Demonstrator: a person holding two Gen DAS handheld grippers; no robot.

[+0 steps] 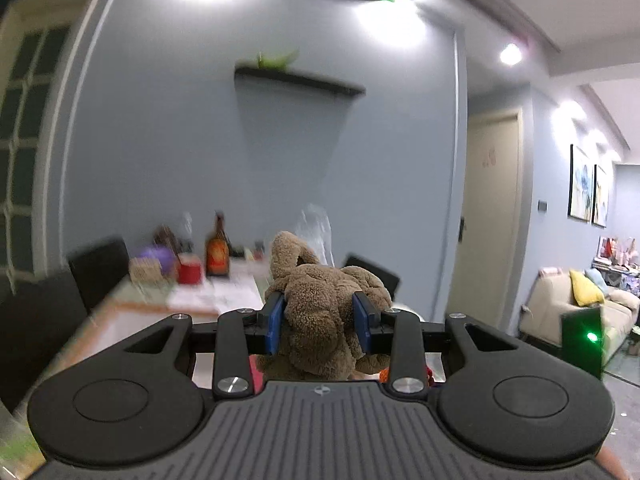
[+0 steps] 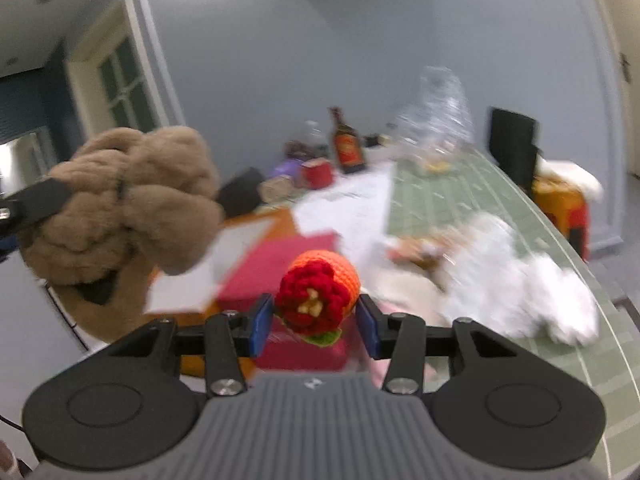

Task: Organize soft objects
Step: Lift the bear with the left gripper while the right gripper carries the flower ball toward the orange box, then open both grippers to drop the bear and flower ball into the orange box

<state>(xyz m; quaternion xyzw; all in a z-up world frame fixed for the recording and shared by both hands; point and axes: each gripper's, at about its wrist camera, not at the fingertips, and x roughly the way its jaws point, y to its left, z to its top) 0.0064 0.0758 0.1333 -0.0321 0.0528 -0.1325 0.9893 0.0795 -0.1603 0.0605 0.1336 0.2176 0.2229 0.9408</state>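
No words or numbers can be read. The brown glass bottle (image 1: 218, 249) at about ten o'clock carries an orange label, perhaps printed, too blurred to make out.

Left gripper (image 1: 320, 322), right gripper (image 2: 316, 322): jaws clamped.

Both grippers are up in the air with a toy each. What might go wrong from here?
1. The brown plush bulges well past the left gripper, pinched only through its middle, so it may slip.
2. The crocheted flower ball sits at the right gripper's fingertips and might roll out.
3. The bottle on the cluttered table could get knocked.
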